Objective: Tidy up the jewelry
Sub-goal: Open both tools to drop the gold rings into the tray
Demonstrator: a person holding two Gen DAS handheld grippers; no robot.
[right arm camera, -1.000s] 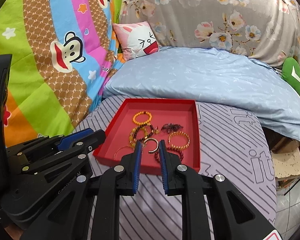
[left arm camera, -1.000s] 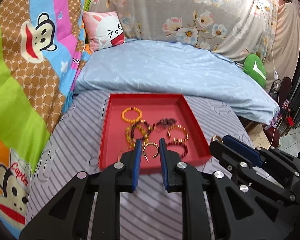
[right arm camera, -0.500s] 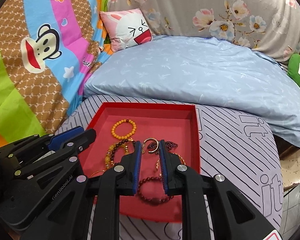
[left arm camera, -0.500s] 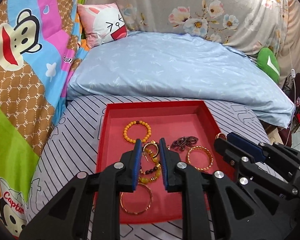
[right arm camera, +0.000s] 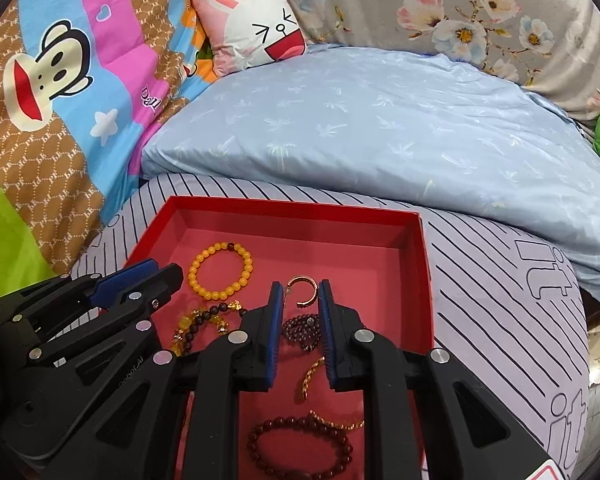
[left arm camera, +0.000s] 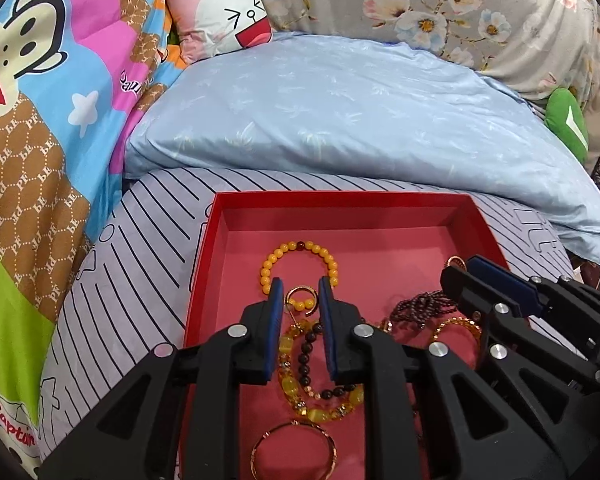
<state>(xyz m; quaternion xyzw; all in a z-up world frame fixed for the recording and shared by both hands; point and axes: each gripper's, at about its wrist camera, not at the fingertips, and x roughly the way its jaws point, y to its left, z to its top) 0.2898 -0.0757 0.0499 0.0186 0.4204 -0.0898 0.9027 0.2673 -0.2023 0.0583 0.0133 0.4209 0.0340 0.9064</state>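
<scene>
A red tray (left arm camera: 340,200) (right arm camera: 292,210) lies on the striped mat and holds several bracelets. A yellow bead bracelet (left arm camera: 332,266) (right arm camera: 204,264) lies toward the back. A gold open ring (left arm camera: 302,292) (right arm camera: 302,282) lies between both grippers' fingertips. My left gripper (left arm camera: 300,292) is open over the tray, above a yellow and dark bead bracelet (left arm camera: 300,364). My right gripper (right arm camera: 300,292) is open, above a dark purple bead strand (right arm camera: 300,328). A dark red bead bracelet (right arm camera: 300,448) and a thin gold bangle (left arm camera: 292,452) lie near the front.
A light blue duvet (left arm camera: 340,112) rises behind the tray. A colourful monkey-print blanket (left arm camera: 40,120) is on the left, a pink bunny pillow (left arm camera: 220,12) at the back. The mat's right edge drops off near a green cushion (left arm camera: 568,120).
Both grippers have moved forward and lower over the tray, so the jewelry now lies under and between the fingers. Jaw openings look unchanged.
</scene>
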